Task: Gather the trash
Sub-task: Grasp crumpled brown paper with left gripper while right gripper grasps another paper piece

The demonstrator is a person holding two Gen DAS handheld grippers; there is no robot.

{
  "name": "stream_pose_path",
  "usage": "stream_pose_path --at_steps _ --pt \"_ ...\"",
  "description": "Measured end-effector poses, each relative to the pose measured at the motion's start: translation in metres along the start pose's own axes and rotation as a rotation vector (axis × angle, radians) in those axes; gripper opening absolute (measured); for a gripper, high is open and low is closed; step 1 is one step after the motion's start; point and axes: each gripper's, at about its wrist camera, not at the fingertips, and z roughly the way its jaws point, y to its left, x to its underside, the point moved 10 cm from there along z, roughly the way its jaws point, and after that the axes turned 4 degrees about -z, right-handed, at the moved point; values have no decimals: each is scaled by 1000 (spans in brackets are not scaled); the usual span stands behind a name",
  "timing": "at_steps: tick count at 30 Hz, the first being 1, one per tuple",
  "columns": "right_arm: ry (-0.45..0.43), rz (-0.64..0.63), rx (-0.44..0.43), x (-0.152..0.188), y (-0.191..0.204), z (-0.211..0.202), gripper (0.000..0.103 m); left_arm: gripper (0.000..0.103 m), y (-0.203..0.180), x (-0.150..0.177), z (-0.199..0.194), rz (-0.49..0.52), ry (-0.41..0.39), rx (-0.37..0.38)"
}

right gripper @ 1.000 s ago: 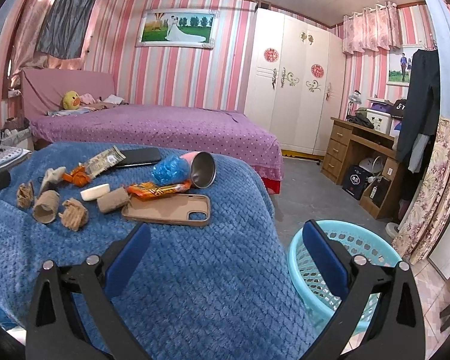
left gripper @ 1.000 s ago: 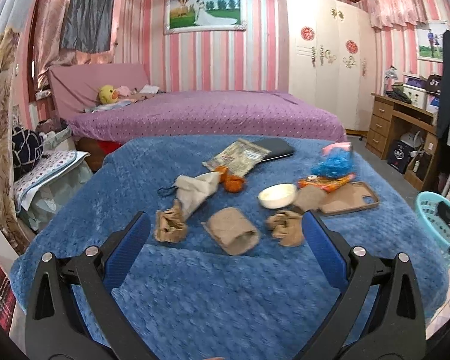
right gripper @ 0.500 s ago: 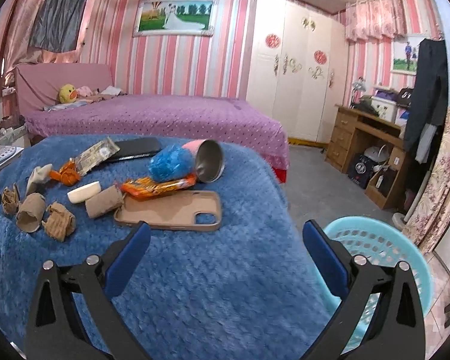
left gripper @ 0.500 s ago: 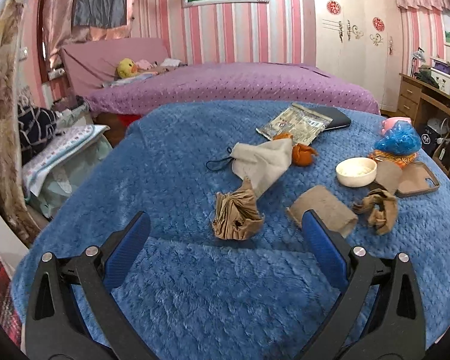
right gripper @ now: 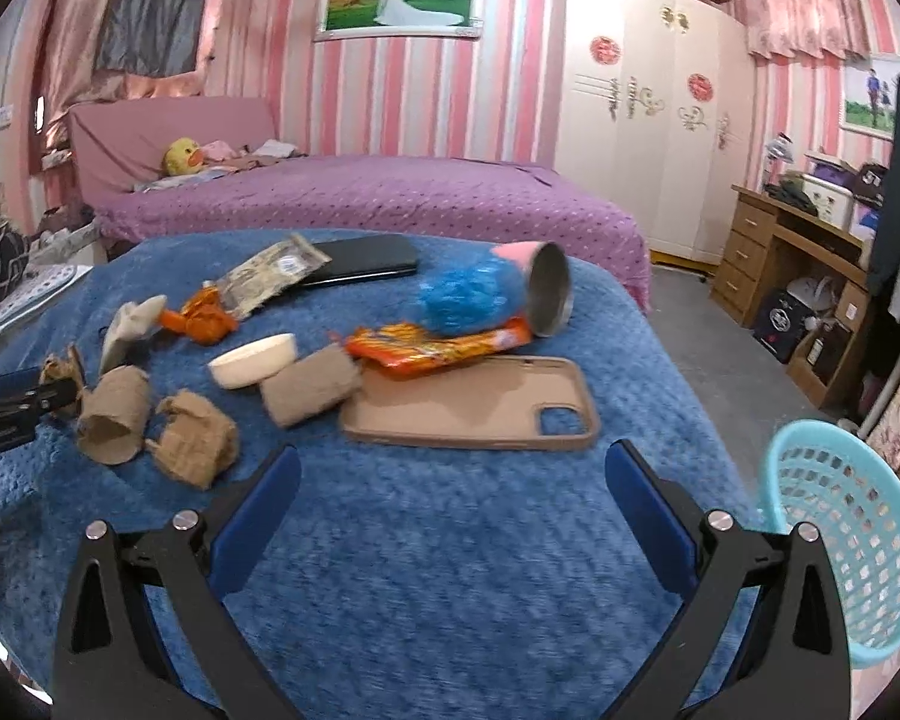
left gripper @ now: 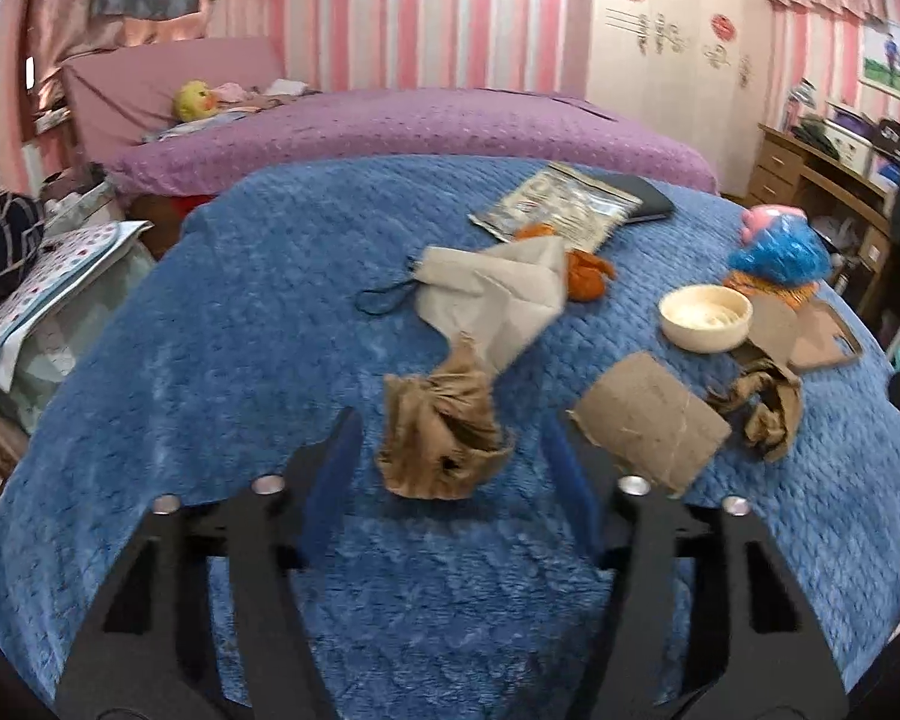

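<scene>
A crumpled brown paper wad (left gripper: 444,438) lies on the blue blanket (left gripper: 240,330). My left gripper (left gripper: 450,471) straddles it with its jaws closing; a narrow gap still shows on each side of the wad. A flattened cardboard tube (left gripper: 648,420) and a second brown crumple (left gripper: 762,402) lie just to its right. In the right wrist view, my right gripper (right gripper: 456,504) stands open over bare blanket with nothing between its fingers. A tan phone case (right gripper: 468,411) lies just ahead of it. The turquoise basket (right gripper: 840,540) stands on the floor at the lower right.
Farther back lie a grey paper bag (left gripper: 492,294), a white round lid (left gripper: 705,315), an orange snack wrapper (right gripper: 438,348), a blue plastic wad (right gripper: 468,297), a metal cup (right gripper: 546,294), a silver packet (left gripper: 564,210) and a black phone (right gripper: 366,261). The blanket's edge drops off at the right.
My left gripper moved forward and down onto the brown paper wad, and its jaws narrowed around it. My right gripper advanced over the blanket toward the phone case.
</scene>
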Motion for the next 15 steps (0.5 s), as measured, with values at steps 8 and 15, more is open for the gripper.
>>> stream_pose_path --at_steps 8,15 --pt "48 -47 -33 -3 49 7 99 34 -8 3 -11 57 -27 5" --pt "78 -59 -90 -6 84 22 99 34 21 3 -25 17 -49 -24"
